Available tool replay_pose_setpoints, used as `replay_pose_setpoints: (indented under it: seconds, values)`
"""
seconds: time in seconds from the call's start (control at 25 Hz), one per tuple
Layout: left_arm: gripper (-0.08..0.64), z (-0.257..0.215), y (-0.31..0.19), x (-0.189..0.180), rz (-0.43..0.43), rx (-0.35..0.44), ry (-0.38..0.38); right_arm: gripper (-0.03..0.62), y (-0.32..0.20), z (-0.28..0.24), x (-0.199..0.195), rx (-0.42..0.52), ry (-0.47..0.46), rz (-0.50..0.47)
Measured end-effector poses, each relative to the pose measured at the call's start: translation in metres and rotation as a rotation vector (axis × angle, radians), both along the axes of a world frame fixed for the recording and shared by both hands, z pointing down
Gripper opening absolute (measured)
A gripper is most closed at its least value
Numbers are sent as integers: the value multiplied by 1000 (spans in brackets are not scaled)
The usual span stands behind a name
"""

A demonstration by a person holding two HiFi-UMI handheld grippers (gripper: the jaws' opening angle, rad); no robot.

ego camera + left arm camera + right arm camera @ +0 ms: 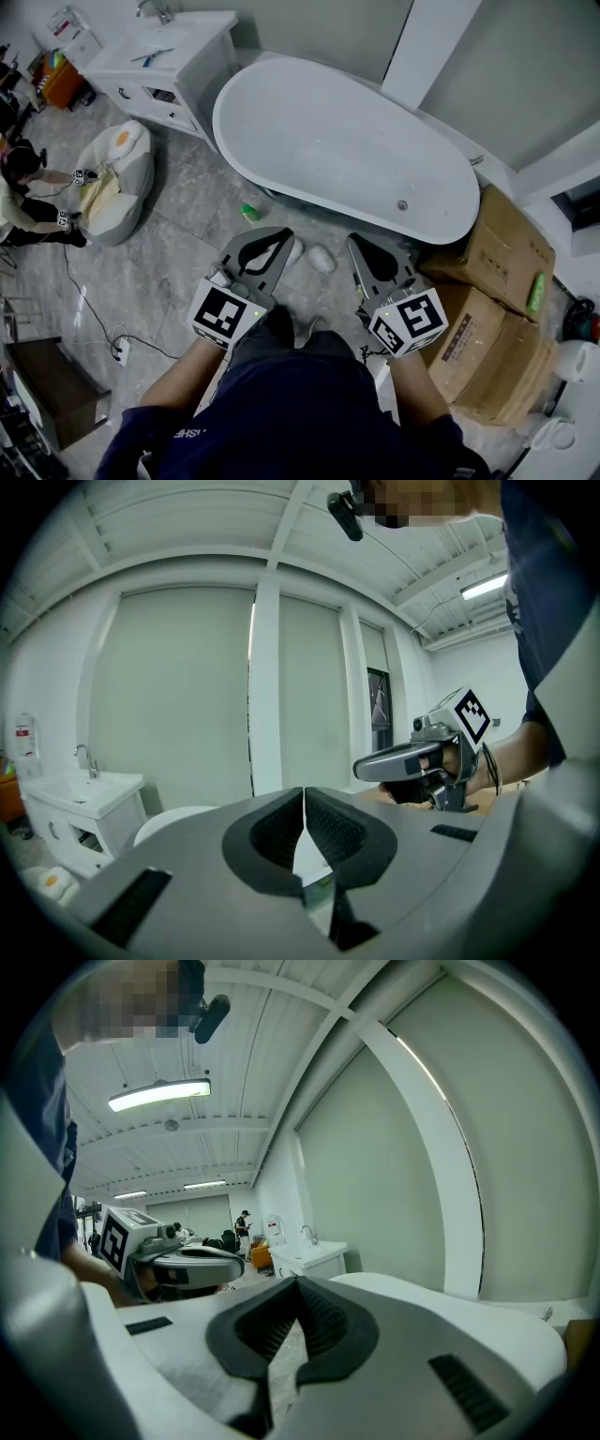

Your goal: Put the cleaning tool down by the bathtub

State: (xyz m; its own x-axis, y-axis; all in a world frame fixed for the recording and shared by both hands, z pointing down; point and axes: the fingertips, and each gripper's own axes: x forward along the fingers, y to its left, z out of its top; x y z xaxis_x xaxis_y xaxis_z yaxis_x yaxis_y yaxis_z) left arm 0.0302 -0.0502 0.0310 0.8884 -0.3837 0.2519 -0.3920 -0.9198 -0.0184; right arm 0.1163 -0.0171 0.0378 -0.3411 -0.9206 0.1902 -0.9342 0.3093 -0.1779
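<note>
The white oval bathtub point(347, 150) stands on the grey marble floor ahead of me. A small green object point(249, 213) lies on the floor against the tub's near side, and two white lumps point(321, 259) lie beside it. My left gripper point(279, 236) point(304, 794) is held at waist height, tilted upward, its jaws shut with nothing between them. My right gripper point(359, 244) point(297, 1283) is level with it, jaws also shut and empty. Each gripper shows in the other's view, the right gripper point(361, 766) and the left gripper point(239, 1258).
A white sink cabinet point(169, 56) stands left of the tub. Cardboard boxes point(487, 253) are stacked at the right. A white cushion point(117, 178) and a seated person point(19, 206) are at the left. A cable runs to a power strip point(120, 352) beside a dark cabinet point(47, 389).
</note>
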Motion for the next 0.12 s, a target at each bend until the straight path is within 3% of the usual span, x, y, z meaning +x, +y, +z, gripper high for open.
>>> replay_pose_setpoints:
  seconds: [0.12]
  values:
    - [34, 2, -1, 1, 5, 9, -15, 3, -1, 0, 1, 2, 2, -4]
